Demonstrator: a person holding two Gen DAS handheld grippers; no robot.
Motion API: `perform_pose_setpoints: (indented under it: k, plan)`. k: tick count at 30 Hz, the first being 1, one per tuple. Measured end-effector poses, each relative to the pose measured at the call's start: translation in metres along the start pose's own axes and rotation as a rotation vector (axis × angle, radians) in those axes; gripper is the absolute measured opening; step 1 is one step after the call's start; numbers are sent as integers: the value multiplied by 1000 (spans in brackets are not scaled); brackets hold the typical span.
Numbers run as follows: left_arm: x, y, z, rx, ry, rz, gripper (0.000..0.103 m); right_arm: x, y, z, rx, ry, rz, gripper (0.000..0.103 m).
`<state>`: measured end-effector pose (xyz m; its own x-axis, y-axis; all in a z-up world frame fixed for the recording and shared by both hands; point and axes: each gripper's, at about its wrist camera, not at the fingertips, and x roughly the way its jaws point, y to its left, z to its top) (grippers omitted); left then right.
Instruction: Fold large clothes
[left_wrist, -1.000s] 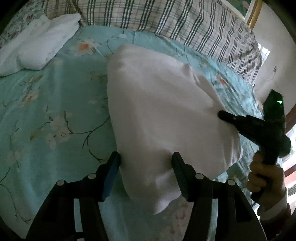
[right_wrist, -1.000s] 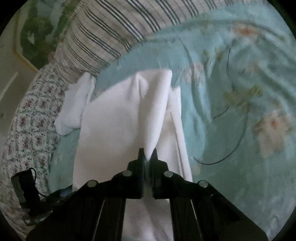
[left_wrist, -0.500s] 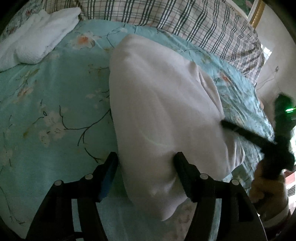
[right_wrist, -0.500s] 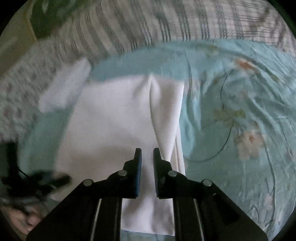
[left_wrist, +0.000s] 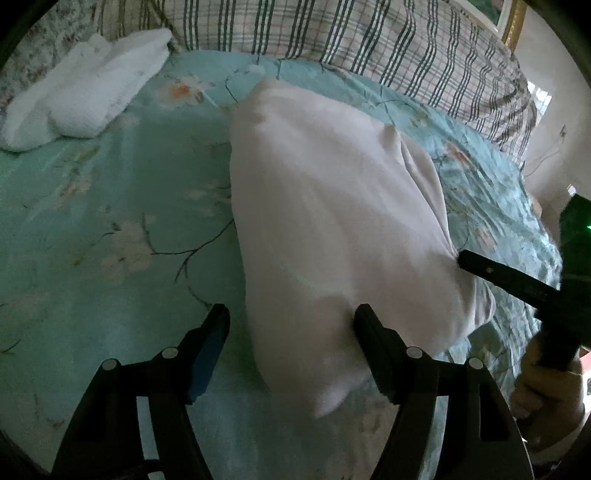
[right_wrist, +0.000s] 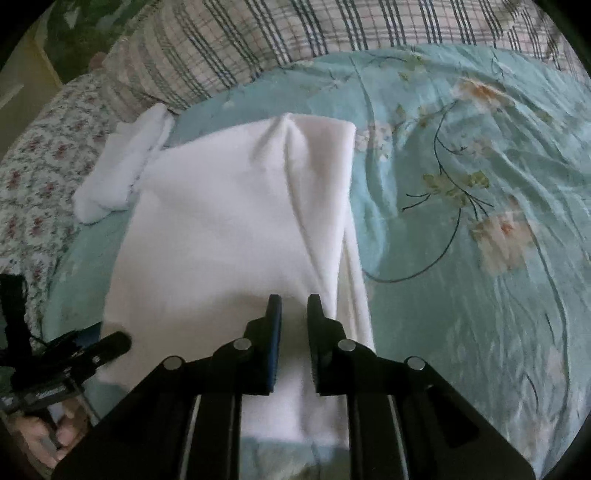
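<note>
A large white garment (left_wrist: 325, 229) lies folded in a long shape on the teal floral bedspread (left_wrist: 110, 206). My left gripper (left_wrist: 291, 321) is open, its jaws straddling the garment's near left edge. In the right wrist view the garment (right_wrist: 229, 229) stretches away from me with a raised fold along its right side. My right gripper (right_wrist: 294, 306) is open by a narrow gap just above the garment's near end and holds nothing. The right gripper also shows in the left wrist view (left_wrist: 517, 284) at the garment's right edge; the left one shows in the right wrist view (right_wrist: 70, 350).
A folded white towel or garment (left_wrist: 85, 99) lies at the far left by the pillows; it also shows in the right wrist view (right_wrist: 125, 162). A plaid pillow (left_wrist: 369, 40) and a floral pillow (right_wrist: 40, 158) line the head of the bed.
My right gripper was shut on a fold of the garment one second ago; it has opened slightly and let the cloth drop flat. The left gripper has stayed open.
</note>
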<state>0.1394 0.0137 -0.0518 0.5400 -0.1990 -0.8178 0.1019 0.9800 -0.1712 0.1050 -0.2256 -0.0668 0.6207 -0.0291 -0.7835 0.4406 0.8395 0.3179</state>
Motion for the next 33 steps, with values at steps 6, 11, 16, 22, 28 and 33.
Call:
perform_pose_setpoints:
  k: [6, 11, 16, 22, 28, 33]
  plan:
    - [-28, -10, -26, 47, -31, 68, 84, -37, 14, -30, -35, -15, 52, 38]
    - [-36, -10, -57, 69, -10, 116, 86, -52, 13, -66, -46, 15, 47, 39]
    - [-43, -7, -90, 96, 9, 110, 86, -63, 12, -98, -71, 38, 11, 57]
    - [-75, -4, -102, 128, -21, 79, 86, -82, 20, -108, -146, 36, -18, 74]
    - [-138, -9, -72, 161, -171, 127, 103, -119, 41, -88, -246, -15, 22, 89]
    - [-138, -8, -53, 182, -190, 166, 103, -134, 50, -71, -298, -73, 11, 103]
